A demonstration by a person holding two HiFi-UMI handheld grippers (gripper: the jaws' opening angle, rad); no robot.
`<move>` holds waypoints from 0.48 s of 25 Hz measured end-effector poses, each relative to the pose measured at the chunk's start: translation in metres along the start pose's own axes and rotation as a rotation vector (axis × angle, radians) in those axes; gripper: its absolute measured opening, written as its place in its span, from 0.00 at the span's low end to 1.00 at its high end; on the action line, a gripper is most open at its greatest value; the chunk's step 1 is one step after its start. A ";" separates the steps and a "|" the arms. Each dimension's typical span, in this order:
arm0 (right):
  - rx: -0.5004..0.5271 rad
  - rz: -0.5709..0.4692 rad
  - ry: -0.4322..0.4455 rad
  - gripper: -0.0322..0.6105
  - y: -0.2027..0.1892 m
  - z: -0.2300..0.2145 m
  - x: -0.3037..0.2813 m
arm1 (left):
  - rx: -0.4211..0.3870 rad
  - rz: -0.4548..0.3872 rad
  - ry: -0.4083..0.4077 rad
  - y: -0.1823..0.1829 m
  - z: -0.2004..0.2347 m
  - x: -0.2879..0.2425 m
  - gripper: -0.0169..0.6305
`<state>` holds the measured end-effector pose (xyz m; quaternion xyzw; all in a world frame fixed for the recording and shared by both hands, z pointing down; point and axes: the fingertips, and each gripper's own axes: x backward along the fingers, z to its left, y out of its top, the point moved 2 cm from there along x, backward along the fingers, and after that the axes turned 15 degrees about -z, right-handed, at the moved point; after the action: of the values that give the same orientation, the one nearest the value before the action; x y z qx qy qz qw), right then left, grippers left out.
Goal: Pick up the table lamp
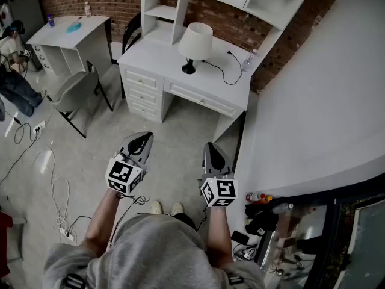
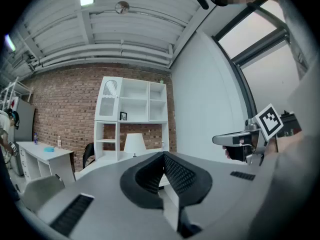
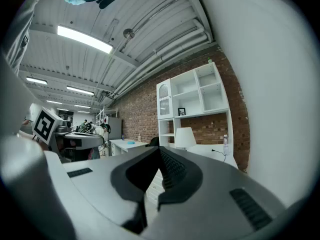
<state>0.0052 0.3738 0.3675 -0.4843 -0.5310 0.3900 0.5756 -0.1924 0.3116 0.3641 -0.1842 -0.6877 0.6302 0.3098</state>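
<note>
The table lamp [image 1: 195,44], with a white shade and a black foot, stands upright on the white desk [image 1: 156,56] far ahead of me; its black cord trails right. It also shows small in the left gripper view as the lamp [image 2: 134,144] and in the right gripper view as the lamp [image 3: 185,138]. My left gripper [image 1: 142,138] and right gripper [image 1: 210,149] are held level side by side over the floor, well short of the desk. The jaws of both meet with nothing between them: left gripper [image 2: 163,154], right gripper [image 3: 160,149].
A white shelf hutch [image 1: 171,8] rises behind the lamp, and a clear bottle [image 1: 248,60] stands at the desk's right end. A grey chair [image 1: 75,92] and a second desk [image 1: 72,35] are at left. A white wall [image 1: 313,101] runs along the right. Cables [image 1: 57,191] lie on the floor.
</note>
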 end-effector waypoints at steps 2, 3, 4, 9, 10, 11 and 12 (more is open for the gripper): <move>-0.002 0.000 -0.001 0.08 0.000 -0.001 0.001 | 0.000 0.002 0.004 0.000 0.000 0.000 0.03; -0.003 0.001 0.000 0.08 0.000 -0.001 0.001 | 0.000 0.003 0.005 -0.001 0.000 0.000 0.03; -0.002 0.001 0.002 0.08 0.000 -0.001 0.001 | -0.001 0.003 0.005 0.000 0.000 0.000 0.03; -0.015 -0.009 0.018 0.08 0.003 0.002 0.001 | 0.000 0.002 0.004 0.001 -0.002 0.000 0.03; -0.017 -0.008 0.017 0.08 0.003 0.003 0.000 | 0.000 0.001 0.002 0.001 -0.001 0.000 0.03; -0.018 -0.005 0.016 0.08 0.002 0.003 -0.001 | 0.000 0.000 0.000 0.002 -0.001 -0.001 0.03; -0.019 -0.002 0.014 0.08 0.001 0.003 -0.002 | 0.000 0.000 -0.001 0.003 -0.001 -0.001 0.03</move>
<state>0.0018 0.3727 0.3656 -0.4916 -0.5313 0.3811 0.5752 -0.1919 0.3120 0.3615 -0.1838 -0.6879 0.6302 0.3096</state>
